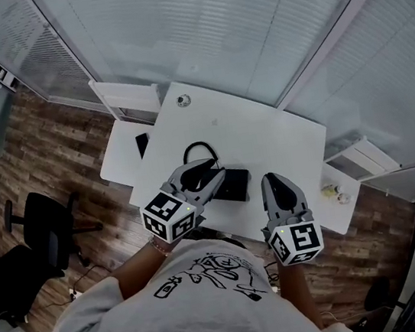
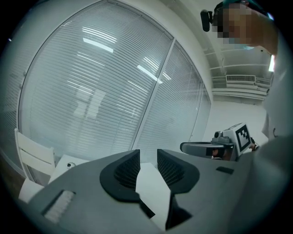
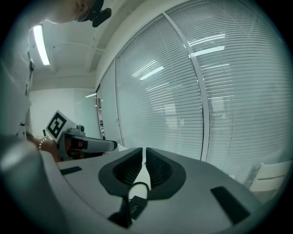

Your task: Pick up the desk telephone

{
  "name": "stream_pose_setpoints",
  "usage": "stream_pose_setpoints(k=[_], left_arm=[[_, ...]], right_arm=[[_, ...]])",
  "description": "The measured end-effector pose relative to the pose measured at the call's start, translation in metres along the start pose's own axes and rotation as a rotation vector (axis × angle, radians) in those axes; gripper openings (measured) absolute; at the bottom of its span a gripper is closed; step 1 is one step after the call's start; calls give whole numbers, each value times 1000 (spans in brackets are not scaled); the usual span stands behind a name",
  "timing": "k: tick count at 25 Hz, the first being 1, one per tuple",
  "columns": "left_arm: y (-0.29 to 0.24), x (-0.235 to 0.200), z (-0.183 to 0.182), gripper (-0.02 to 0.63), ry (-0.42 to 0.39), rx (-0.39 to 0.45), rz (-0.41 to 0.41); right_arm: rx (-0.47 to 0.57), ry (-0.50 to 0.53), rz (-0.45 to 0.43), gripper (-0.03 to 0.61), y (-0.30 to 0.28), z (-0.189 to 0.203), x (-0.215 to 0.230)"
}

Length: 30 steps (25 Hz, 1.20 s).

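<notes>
In the head view the black desk telephone (image 1: 233, 184) lies on the white desk (image 1: 264, 133), its coiled cord (image 1: 199, 150) looping behind it. My left gripper (image 1: 220, 173) hovers over the phone's left end, jaws shut and empty. Just right of the phone is my right gripper (image 1: 270, 180), also shut with nothing in it. The left gripper view shows its jaws (image 2: 148, 157) closed over bare white desk, with the right gripper (image 2: 206, 147) off to the side. Under the right gripper's jaws (image 3: 144, 160) a bit of the cord (image 3: 139, 185) and phone (image 3: 135, 208) shows.
A white chair (image 1: 129, 96) stands behind the desk, and a small round object (image 1: 183, 100) sits at the desk's far edge. A low white side table (image 1: 118, 163) carries a dark item (image 1: 142, 144). A black office chair (image 1: 45, 216) is at left. Window blinds (image 1: 232, 18) line the far side.
</notes>
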State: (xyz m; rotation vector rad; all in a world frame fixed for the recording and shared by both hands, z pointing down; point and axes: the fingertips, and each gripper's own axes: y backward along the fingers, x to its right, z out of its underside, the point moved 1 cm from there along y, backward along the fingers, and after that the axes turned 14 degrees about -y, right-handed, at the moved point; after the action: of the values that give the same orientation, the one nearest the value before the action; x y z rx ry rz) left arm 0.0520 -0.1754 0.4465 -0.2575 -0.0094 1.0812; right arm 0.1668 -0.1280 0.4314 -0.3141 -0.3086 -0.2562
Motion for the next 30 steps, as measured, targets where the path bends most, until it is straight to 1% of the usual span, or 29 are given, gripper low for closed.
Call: stream_pose_setpoints(k=[9,12,15,20,26,27,30], left_arm=[[-7,-9,35,112,25,-60,7],[-11,-14,53,112,35,-88,1],[-13,-17,72,112,42,-108,17],[-18,-24,106,114,62,-155,22],[-25,-34,166,115,118,-264,20],[-25,-34,175,119,136,-279,22],[-26,-38,194,138,223,-296,26]], right_arm=[[-72,-11,41,21,-13,34,14],[-108,-11,57,21,-18,49,23],[-159,-10,76,21,-26,71,34],[-207,-20,64,23,-37,99,42],[-273,-23,80,23,-48,134,57],[-285,-27,82,23,-50,140,59],[-333,-36,93,23,-55,165,72]])
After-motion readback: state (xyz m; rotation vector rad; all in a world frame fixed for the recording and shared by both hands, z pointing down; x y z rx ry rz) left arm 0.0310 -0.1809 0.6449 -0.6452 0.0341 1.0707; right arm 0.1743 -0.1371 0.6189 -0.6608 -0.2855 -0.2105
